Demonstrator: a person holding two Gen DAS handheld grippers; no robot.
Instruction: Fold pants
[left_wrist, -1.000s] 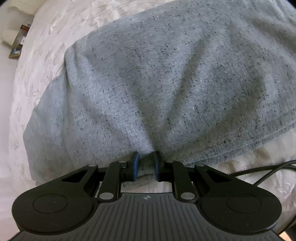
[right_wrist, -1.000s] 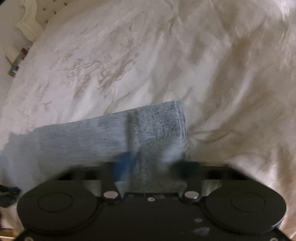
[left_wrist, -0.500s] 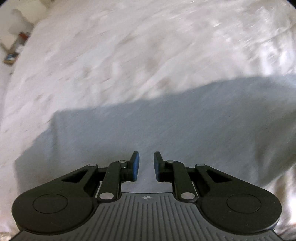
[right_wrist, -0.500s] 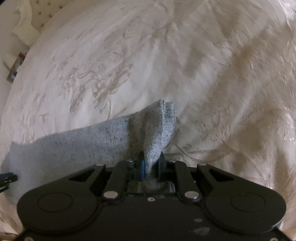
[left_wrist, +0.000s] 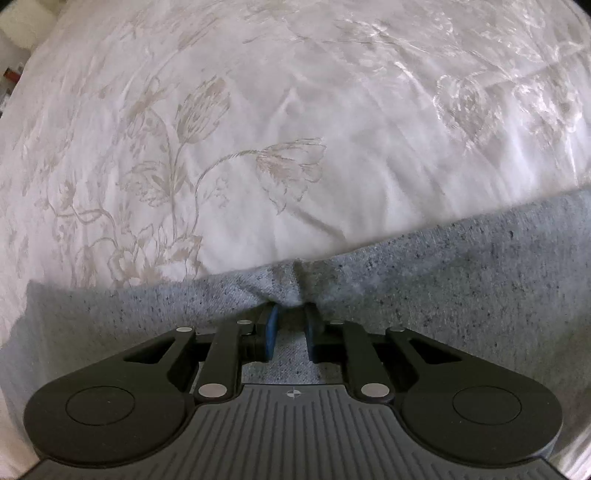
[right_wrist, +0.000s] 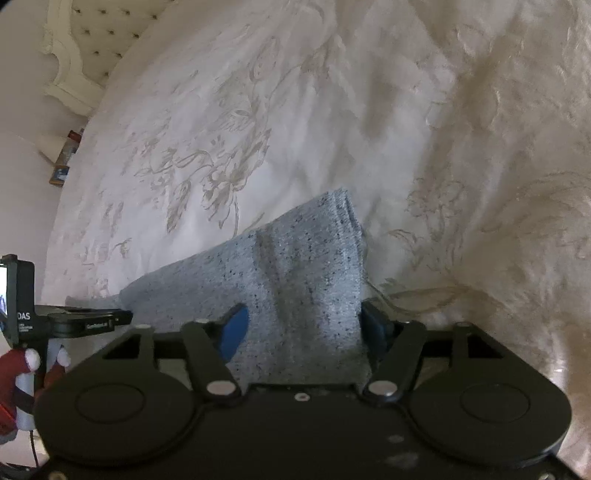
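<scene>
Grey speckled pants (left_wrist: 424, 295) lie on a white bedspread with a pale flower pattern. In the left wrist view my left gripper (left_wrist: 291, 314) is shut on a pinch of the pants' far edge, and the cloth bunches between the blue pads. In the right wrist view my right gripper (right_wrist: 301, 317) stands open, with the end of the pants (right_wrist: 306, 266) lying loosely between its spread fingers (right_wrist: 232, 328). The cloth under both grippers is hidden.
The bedspread (left_wrist: 258, 110) fills the far part of both views. A tufted headboard (right_wrist: 92, 37) stands at the far left in the right wrist view, with small items (right_wrist: 64, 162) beside the bed. The other handheld gripper (right_wrist: 55, 321) shows at the left edge.
The left gripper has carried the pants' edge forward over the bed, so more bedspread shows. The right gripper, shut on the cloth half a second ago, has opened.
</scene>
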